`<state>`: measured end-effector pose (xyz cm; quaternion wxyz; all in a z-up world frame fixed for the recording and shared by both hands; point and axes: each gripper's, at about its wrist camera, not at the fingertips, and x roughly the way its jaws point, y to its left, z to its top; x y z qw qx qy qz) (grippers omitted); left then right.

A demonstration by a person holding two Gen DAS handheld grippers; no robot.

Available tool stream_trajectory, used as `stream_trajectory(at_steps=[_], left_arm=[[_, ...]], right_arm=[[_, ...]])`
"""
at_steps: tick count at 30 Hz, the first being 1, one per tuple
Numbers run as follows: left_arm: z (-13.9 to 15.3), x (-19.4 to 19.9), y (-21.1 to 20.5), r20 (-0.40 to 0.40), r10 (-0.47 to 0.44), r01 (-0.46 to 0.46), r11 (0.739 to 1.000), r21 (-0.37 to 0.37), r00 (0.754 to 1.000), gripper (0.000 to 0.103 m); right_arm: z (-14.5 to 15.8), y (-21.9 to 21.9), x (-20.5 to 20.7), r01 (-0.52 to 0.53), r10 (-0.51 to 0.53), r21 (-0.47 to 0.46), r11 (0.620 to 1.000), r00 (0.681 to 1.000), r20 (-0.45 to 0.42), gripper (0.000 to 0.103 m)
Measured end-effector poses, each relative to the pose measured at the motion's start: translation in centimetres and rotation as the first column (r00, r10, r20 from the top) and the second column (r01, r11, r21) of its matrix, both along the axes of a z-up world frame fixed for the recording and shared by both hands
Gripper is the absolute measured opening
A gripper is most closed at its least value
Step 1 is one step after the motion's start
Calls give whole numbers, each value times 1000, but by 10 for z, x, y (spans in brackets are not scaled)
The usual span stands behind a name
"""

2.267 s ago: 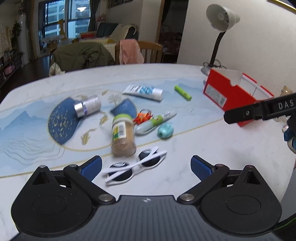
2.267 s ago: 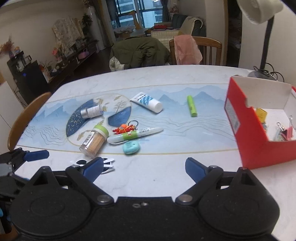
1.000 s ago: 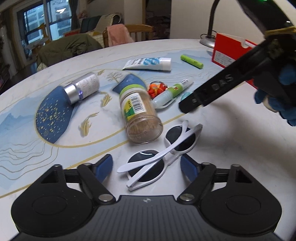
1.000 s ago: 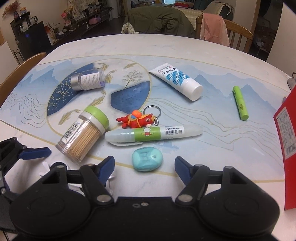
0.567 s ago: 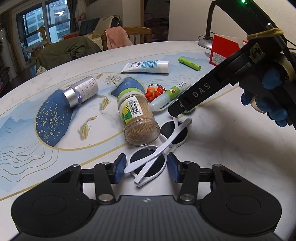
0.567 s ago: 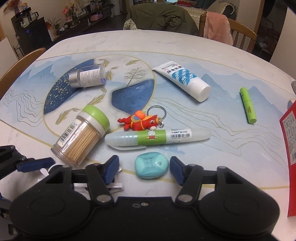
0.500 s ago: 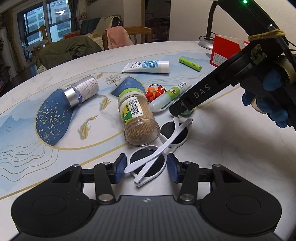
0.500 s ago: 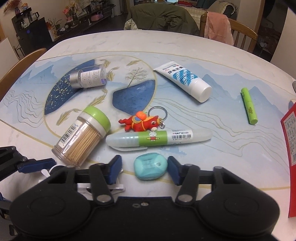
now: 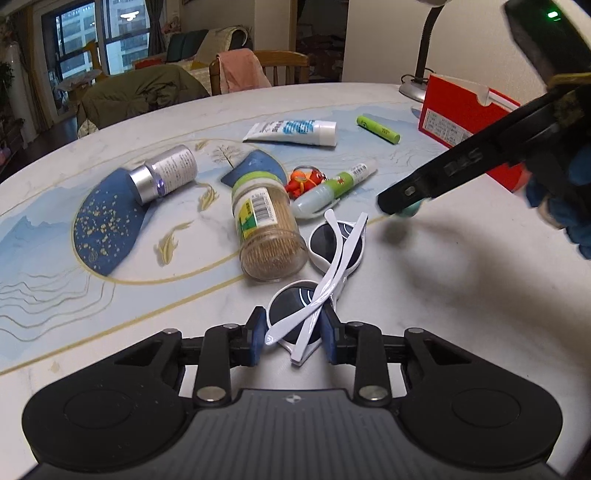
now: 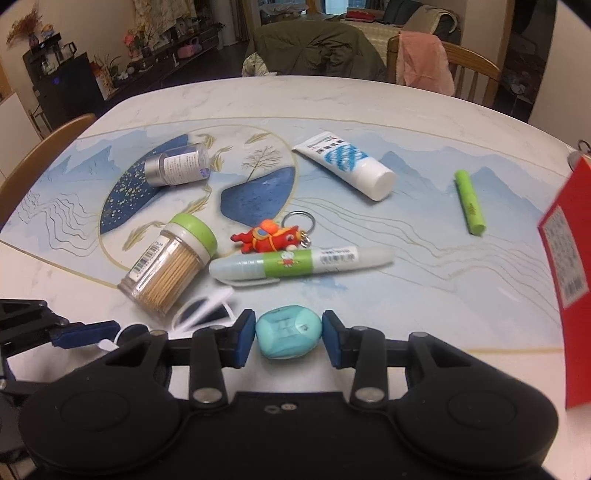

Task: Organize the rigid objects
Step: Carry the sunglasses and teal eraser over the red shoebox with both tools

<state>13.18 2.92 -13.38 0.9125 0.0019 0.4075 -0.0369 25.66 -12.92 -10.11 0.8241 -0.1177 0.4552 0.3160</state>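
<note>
The right tool [image 10: 289,338], its jaws just closing, clasps a teal oval case [image 10: 288,336] between its blue pads above the counter [image 10: 424,295]. Beyond lie a toothpick jar [image 10: 171,260], an orange keychain figure [image 10: 271,236], a green-banded pen [image 10: 301,263] and a red box [image 10: 569,266].

A marble table [image 9: 461,332] with a blue painted landscape fills the middle of both views. At the upper middle, a wooden chair [image 10: 469,70] carries a pink cloth [image 10: 424,62], beside an olive jacket [image 10: 314,48]. A lamp [image 9: 421,59] stands at the upper right of the left view; windows [image 9: 99,33] sit at its upper left.
</note>
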Motion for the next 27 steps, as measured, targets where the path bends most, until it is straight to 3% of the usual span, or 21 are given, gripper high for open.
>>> stream_trajectory(at_steps=[14, 27], left_arm=[[34, -10, -30, 44, -17, 19, 999, -39, 999, 30], [88, 14, -94, 117, -98, 104, 994, -42, 988, 30]], right_arm=[[37, -64, -37, 55, -55, 74, 996, 998, -7, 38], [89, -132, -47, 102, -116, 154, 983, 990, 83, 38]])
